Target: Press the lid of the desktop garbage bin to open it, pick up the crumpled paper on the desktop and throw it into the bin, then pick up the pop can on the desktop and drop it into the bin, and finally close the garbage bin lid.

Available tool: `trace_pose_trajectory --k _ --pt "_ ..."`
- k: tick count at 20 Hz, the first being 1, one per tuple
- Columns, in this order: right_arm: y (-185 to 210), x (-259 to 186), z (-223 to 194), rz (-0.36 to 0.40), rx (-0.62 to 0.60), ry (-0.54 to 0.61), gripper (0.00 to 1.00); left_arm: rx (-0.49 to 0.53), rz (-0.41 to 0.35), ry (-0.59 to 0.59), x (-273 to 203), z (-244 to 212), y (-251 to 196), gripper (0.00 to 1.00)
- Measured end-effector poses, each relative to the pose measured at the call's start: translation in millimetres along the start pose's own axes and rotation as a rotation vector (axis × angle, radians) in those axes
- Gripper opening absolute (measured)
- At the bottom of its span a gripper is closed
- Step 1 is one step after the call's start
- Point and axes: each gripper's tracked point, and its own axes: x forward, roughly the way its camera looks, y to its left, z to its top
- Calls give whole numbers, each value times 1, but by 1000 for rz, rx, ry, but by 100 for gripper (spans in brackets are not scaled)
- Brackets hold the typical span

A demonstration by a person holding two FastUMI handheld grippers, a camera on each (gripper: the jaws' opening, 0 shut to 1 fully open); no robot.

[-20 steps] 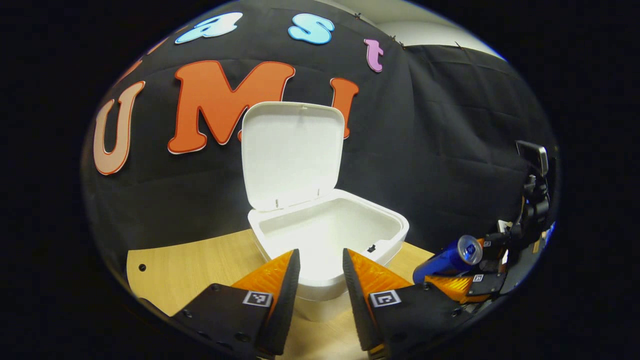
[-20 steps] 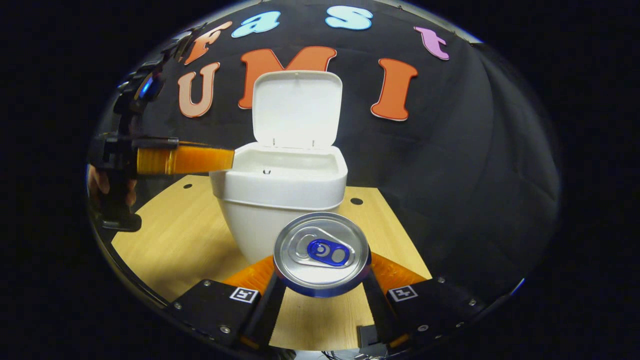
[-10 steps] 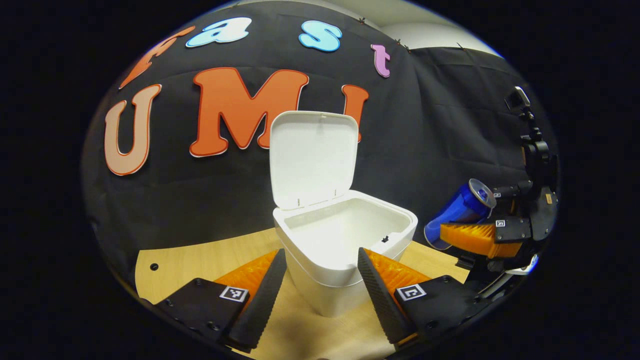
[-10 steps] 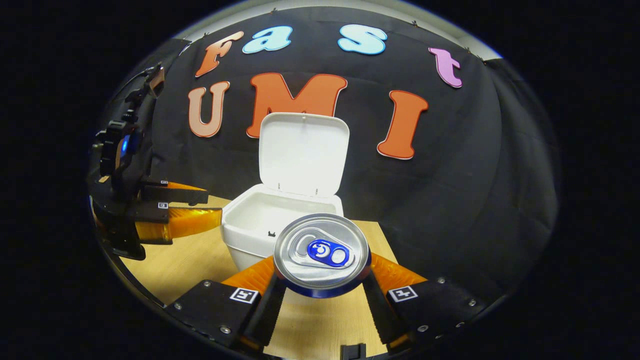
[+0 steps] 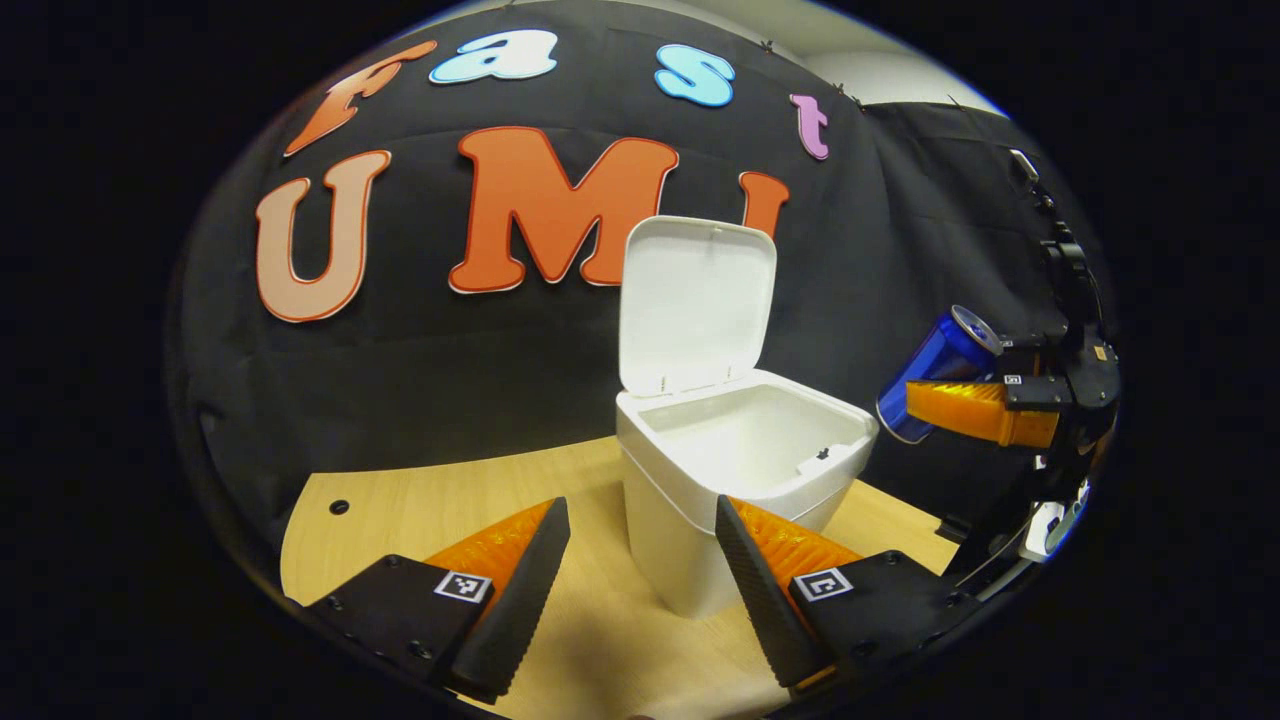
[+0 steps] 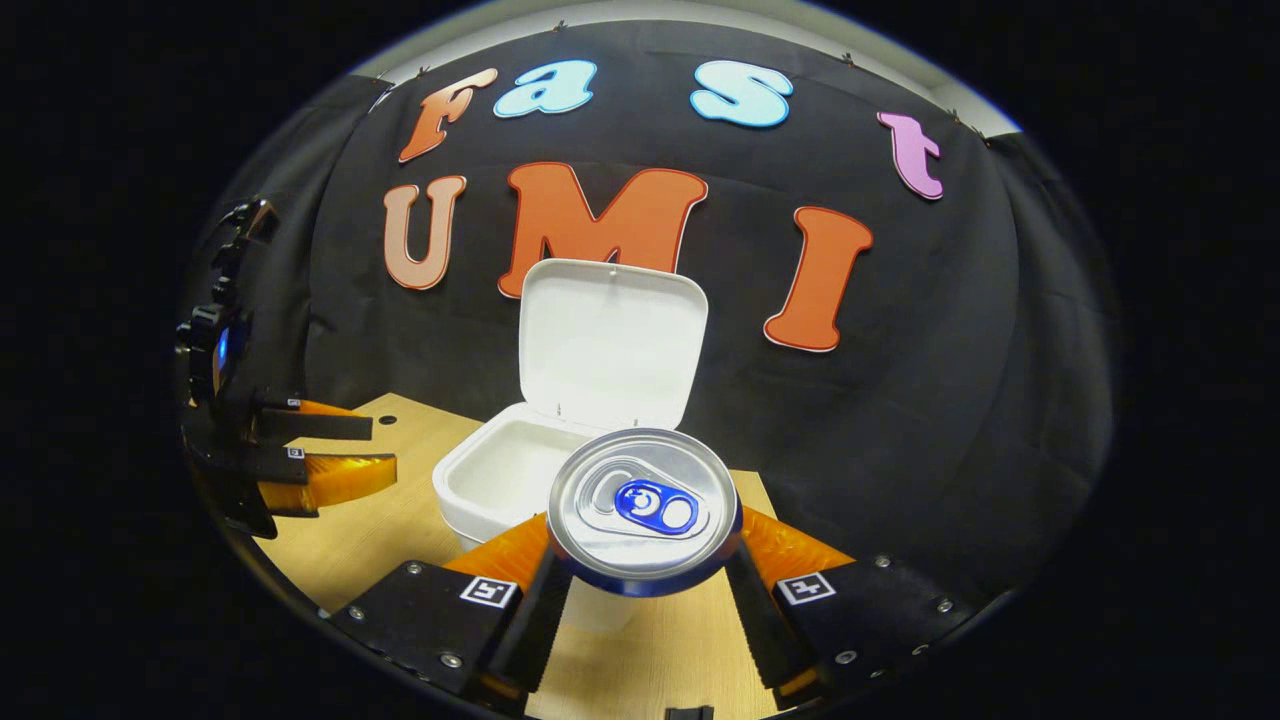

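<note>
The pop can (image 6: 643, 510) hides the bin's (image 6: 480, 490) front rim (its floor cannot be made out).

I see a bin (image 5: 735, 470) of smooth, matt white plastic, lid (image 5: 695, 300) alike. The can (image 6: 642, 510) has a shiny brushed-metal top and a glossy blue side (image 5: 930, 375). The surface (image 5: 420, 510) looks like pale, matt wood grain. The wall (image 6: 900, 420) is dull black cloth, creased.

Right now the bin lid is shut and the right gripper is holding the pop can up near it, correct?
Not quite: the lid stands open above the bin, as the right gripper view shows. The right gripper does hold the pop can near it.
</note>
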Motion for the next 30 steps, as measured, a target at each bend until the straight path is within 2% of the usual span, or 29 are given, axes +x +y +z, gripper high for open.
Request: trace_pose_trajectory --k 5,9,16,18,23,30 --pt "5 13 15 37 -15 -26 79 -32 82 1 -12 -6 23 94" --pt "7 28 22 68 -21 -38 80 -49 174 -11 -22 -8 45 94" --pt "16 56 8 137 -53 -2 80 -102 313 -14 -39 -15 67 92" --pt "18 62 1 154 -60 16 80 -117 343 -4 -46 -22 71 94" --pt "18 71 -16 186 -55 54 80 -131 396 19 -57 -38 77 94" --pt "22 78 -28 224 -55 96 80 -164 422 38 -56 -47 76 94"
